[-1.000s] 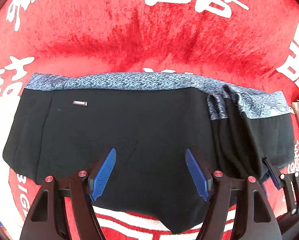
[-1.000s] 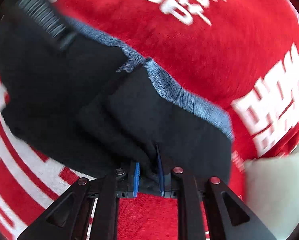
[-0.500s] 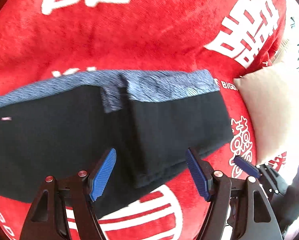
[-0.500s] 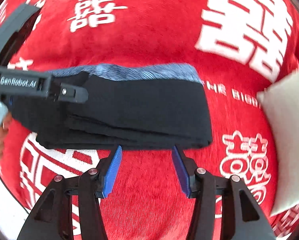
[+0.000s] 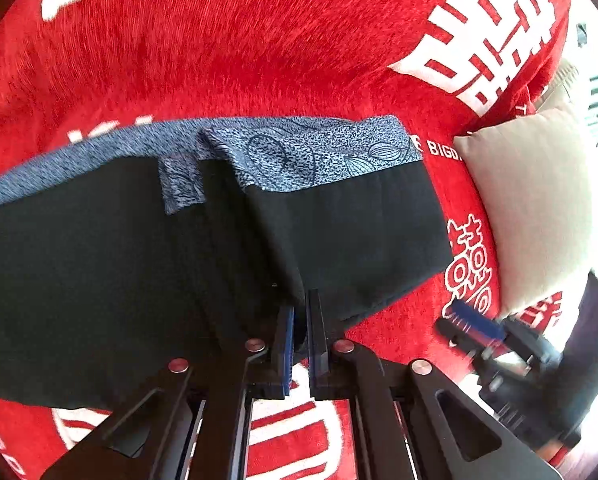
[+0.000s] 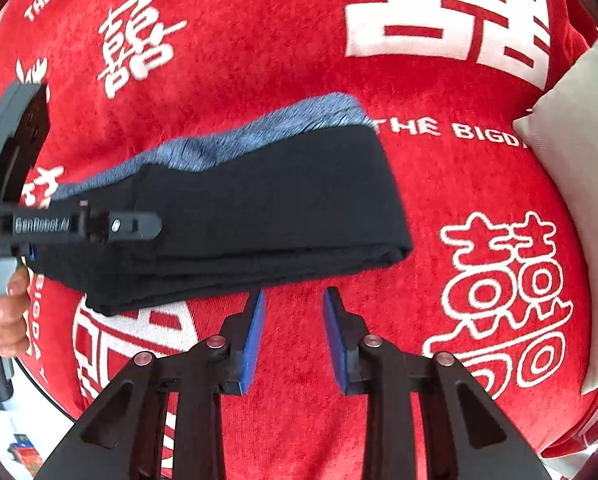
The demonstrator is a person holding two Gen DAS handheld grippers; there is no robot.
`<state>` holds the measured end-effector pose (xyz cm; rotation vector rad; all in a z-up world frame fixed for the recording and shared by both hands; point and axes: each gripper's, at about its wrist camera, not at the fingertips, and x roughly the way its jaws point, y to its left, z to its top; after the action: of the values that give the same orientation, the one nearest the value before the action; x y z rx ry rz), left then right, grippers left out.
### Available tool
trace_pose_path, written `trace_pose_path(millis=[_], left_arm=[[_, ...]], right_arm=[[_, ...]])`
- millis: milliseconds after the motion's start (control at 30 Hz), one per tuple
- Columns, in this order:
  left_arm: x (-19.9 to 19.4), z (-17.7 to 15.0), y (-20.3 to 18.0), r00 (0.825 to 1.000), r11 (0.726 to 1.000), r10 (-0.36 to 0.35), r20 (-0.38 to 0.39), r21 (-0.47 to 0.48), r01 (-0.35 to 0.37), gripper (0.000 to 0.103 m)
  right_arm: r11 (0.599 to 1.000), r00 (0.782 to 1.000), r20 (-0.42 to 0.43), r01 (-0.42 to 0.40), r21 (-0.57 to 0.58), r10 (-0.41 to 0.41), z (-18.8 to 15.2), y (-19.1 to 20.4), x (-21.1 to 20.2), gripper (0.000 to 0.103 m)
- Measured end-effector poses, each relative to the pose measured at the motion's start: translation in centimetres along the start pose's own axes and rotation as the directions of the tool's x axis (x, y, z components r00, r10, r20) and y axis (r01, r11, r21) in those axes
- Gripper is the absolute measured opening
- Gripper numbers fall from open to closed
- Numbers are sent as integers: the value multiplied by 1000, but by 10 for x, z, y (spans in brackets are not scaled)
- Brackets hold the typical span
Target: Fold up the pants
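Observation:
The black pants [image 5: 99,272] with a blue-grey patterned waistband [image 5: 315,152] lie partly folded on a red blanket [image 5: 259,48]. My left gripper [image 5: 300,320] is shut on the near edge of a folded layer of the pants. In the right wrist view the pants [image 6: 259,208] show as a stacked fold, and my left gripper [image 6: 79,224] reaches in from the left over them. My right gripper [image 6: 293,308] is open and empty, just in front of the fold's near edge, not touching it. It also shows blurred in the left wrist view [image 5: 475,324].
The red blanket [image 6: 259,40] carries white characters and lettering. A beige cushion [image 5: 539,200] lies at the right, also in the right wrist view [image 6: 579,168]. A person's fingers [image 6: 3,312] hold the left tool.
My right gripper let go of the pants, opened and backed off to the front right. My left gripper moved right and shut on the near edge of the folded layer.

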<state>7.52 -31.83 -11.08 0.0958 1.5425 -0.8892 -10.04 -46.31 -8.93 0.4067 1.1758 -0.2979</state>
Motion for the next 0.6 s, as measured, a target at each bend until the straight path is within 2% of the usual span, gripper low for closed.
trace_pose_path(millis=[100,200,300,400,533,600], left_arm=[[-3,-11,7,999,999,48,-4,13,-48,6],[4,-21,18,998,998,51,-27,-21,-51,6],[9,-23,18,998,998,65,-12,-25,-65,6],[11,-24,19,998,997,69,-4,-44,-69,6],[11,-26,21,997,996,72,1,-53,-72,6],[12,-25,20,997,995,76,1,-59,-75,6]], right_arm=[[999,1000,19,-17,30,17,14,-17,-7,33],[996,998,31,-54,77,52,34,-41,-7,33],[991,997,34,-79,105,76,58,-60,6,34],[979,991,6,-135,154,136,84,-79,30,48],[949,973,-30,-214,230,227,118,-102,69,50],[918,953,-38,-278,282,301,130,-112,89,50]])
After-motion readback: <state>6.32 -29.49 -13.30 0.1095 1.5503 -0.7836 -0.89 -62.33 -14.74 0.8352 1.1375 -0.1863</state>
